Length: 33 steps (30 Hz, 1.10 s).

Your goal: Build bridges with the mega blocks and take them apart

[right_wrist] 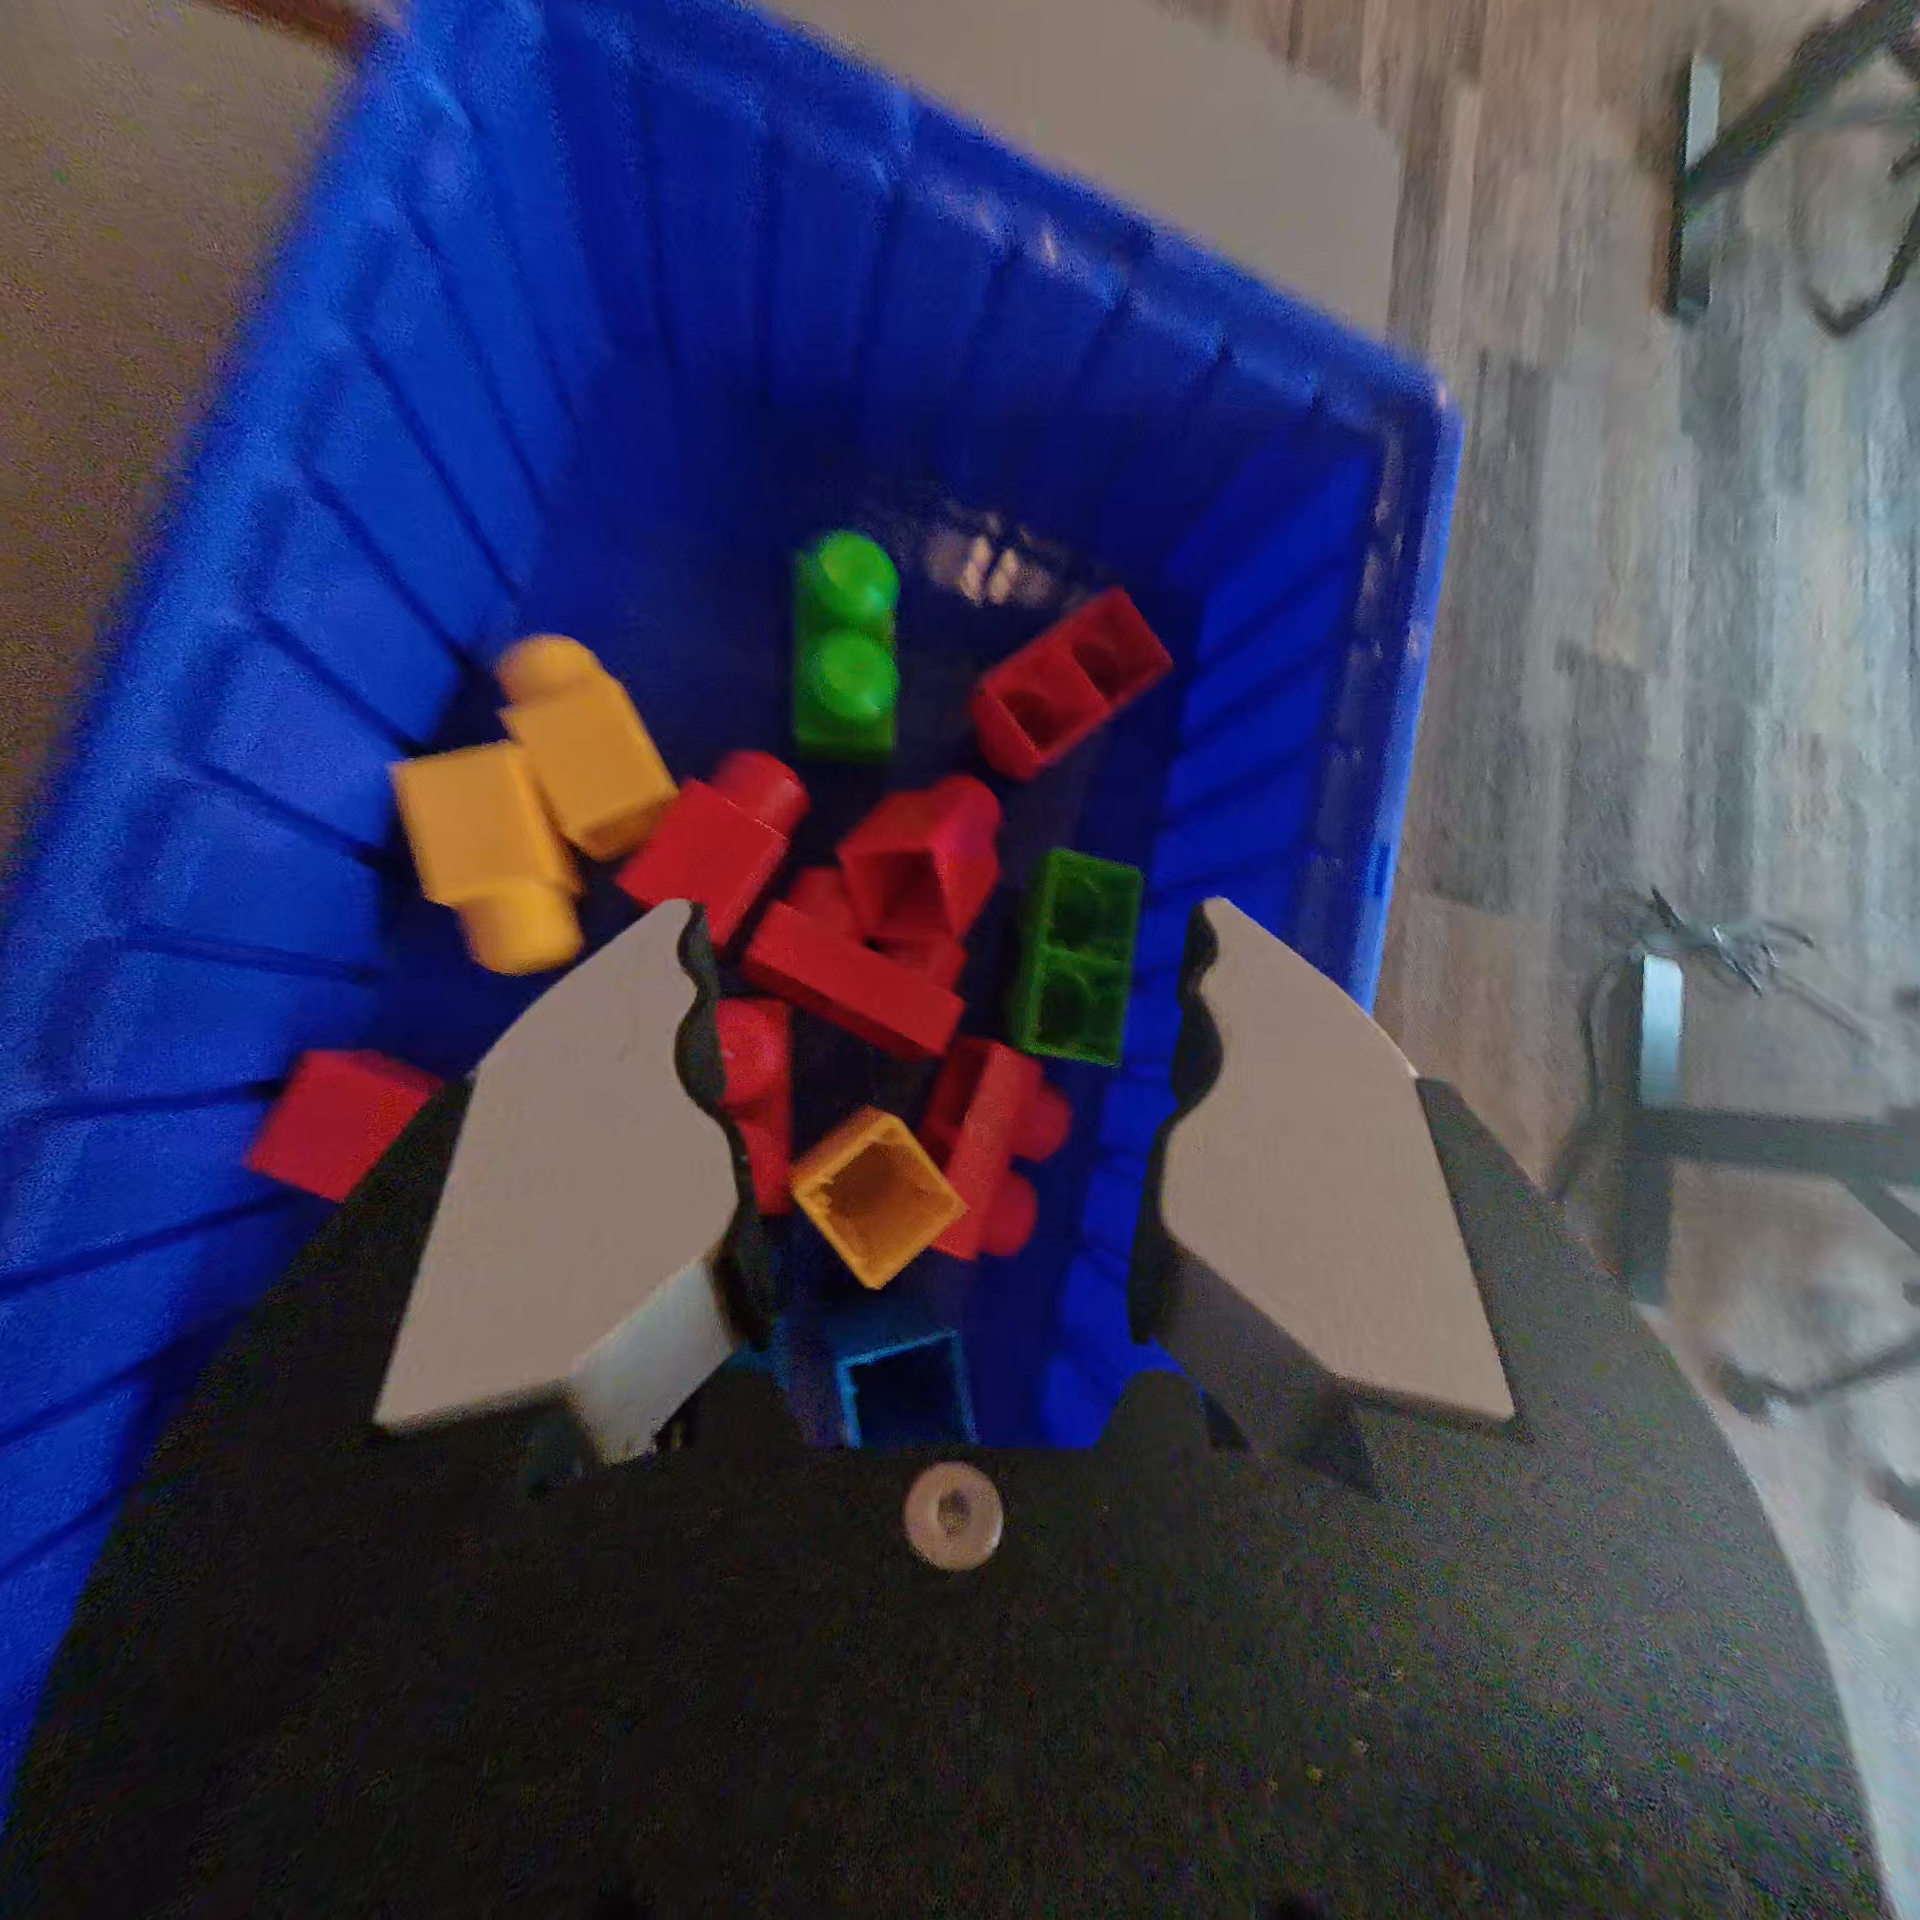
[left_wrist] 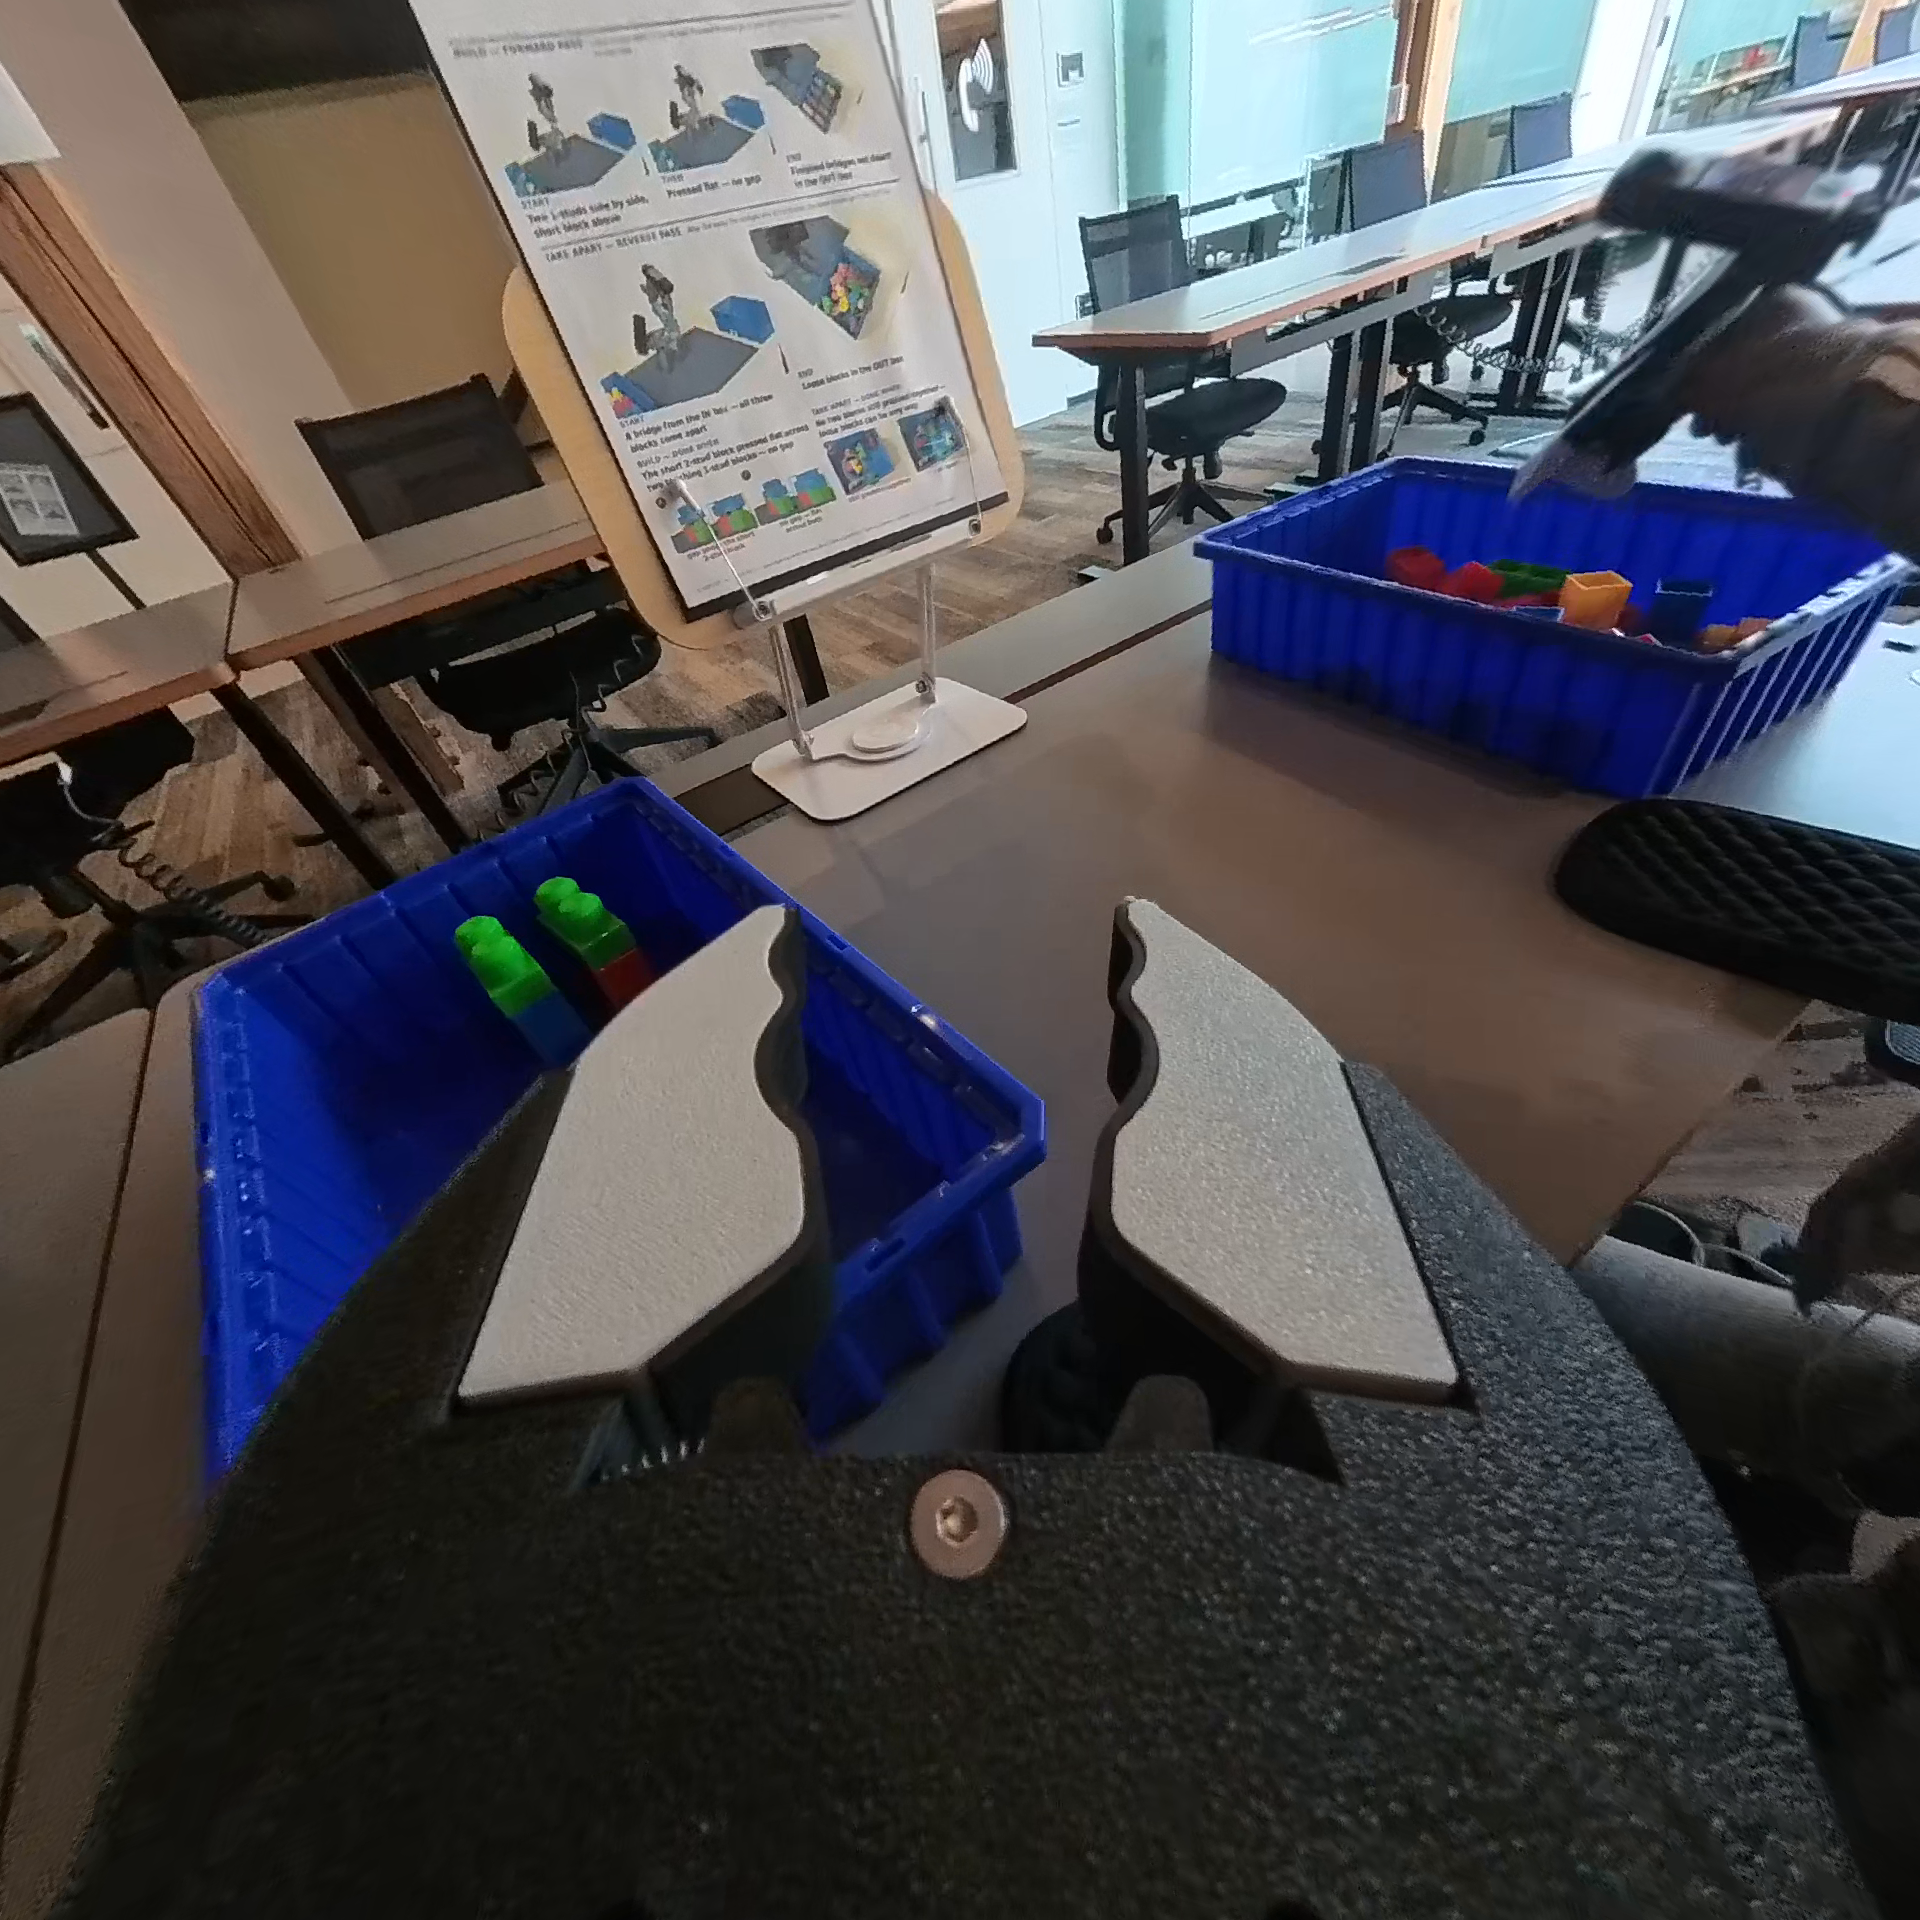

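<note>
Blocks fill the far blue bin (right_wrist: 260,623) in a loose heap: red ones, some yellow blocks (right_wrist: 540,790), a green block (right_wrist: 844,644) with its bumps up, another green one (right_wrist: 1075,956) with its hollow side up, and a blue one near the bottom edge. None of them look stuck together, so I think the taking-apart part is well along. The right tool (right_wrist: 945,966) hangs over this heap with its fingers spread wide and nothing between them. That picture is blurry, so it seems to be moving. In the left wrist view the right tool shows far off at the top right, above the same bin, held by a person's hand. The left tool (left_wrist: 956,997) sits low over the dark desk (left_wrist: 1299,935), and its fingers are wide apart too, with nothing in them. Just beside its left finger is the near blue bin (left_wrist: 312,1143). Inside it stand two built pieces (left_wrist: 540,966) that lean on the back wall, each with a green block on top and blue or red below. I think these two are what is left to pull apart. A sign on a stand (left_wrist: 727,312) is at the back of the desk between the two bins.
</note>
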Each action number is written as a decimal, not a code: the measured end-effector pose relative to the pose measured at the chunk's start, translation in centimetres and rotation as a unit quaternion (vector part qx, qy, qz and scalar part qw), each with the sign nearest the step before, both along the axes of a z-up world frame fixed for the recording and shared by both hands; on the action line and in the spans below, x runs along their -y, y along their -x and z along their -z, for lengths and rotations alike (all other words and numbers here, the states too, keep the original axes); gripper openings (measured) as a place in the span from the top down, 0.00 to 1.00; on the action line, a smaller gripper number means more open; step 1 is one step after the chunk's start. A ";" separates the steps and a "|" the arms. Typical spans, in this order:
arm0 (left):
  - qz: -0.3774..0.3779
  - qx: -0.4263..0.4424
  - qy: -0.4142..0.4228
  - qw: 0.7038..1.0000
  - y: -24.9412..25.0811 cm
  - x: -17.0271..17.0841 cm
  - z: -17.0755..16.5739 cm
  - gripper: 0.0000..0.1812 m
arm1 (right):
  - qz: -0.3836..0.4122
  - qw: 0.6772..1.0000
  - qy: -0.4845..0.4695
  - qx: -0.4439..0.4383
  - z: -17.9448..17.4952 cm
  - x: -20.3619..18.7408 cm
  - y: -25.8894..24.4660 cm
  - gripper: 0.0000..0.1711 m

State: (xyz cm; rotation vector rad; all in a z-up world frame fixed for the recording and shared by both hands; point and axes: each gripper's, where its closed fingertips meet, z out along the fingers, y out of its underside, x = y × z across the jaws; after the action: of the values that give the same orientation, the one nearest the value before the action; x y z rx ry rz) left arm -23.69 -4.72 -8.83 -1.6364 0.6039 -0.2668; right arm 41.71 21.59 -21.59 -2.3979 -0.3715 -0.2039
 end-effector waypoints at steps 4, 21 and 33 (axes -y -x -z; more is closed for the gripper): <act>-0.030 0.022 0.026 0.999 1.1 -3.2 0.6 0.69 | -0.071 0.987 -0.117 -0.085 -4.9 1.3 6.4 0.51; -0.193 0.034 0.224 0.955 10.5 -26.8 7.7 0.73 | -0.338 0.836 -0.340 -0.268 -16.3 15.2 22.7 0.53; -0.267 -0.004 0.362 0.893 13.9 -34.9 15.4 0.71 | -0.351 0.854 -0.305 -0.231 -13.8 18.6 22.1 0.49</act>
State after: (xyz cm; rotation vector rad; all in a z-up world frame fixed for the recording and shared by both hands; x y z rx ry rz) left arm -37.59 30.15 -24.27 -2.4500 0.0130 -0.0708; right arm 19.64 3.02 -7.76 -1.4870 -0.7826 0.5119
